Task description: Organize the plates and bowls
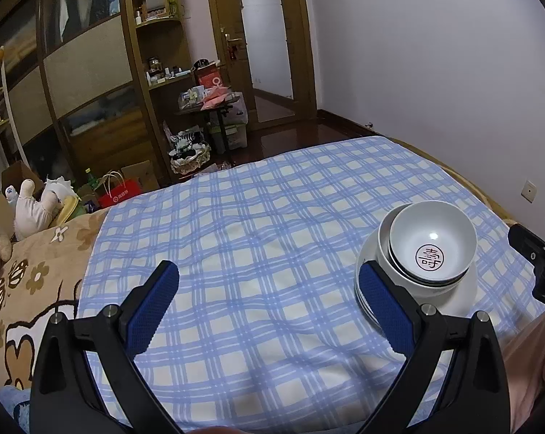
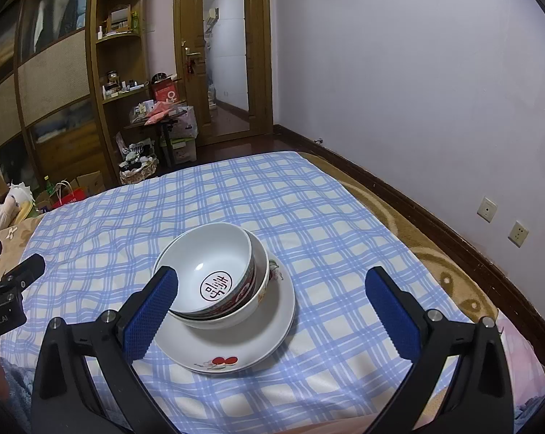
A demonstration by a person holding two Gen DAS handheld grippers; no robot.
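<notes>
A stack stands on the blue checked cloth: white plates (image 2: 236, 347) with a red cherry print at the bottom, a white bowl (image 2: 261, 289) on them, and a smaller bowl (image 2: 214, 264) with a round red character mark nested on top. The stack also shows in the left wrist view (image 1: 431, 242) at the right. My left gripper (image 1: 269, 302) is open and empty, left of the stack. My right gripper (image 2: 270, 305) is open and empty, with the stack between and just beyond its fingers, near the left finger (image 2: 149, 311).
The blue checked cloth (image 1: 254, 217) covers a bed. A brown patterned blanket (image 1: 26, 289) and plush toys (image 1: 30, 209) lie at the left. A wall with sockets (image 2: 486, 209) runs along the right. Wardrobe, shelves and a door stand beyond the bed.
</notes>
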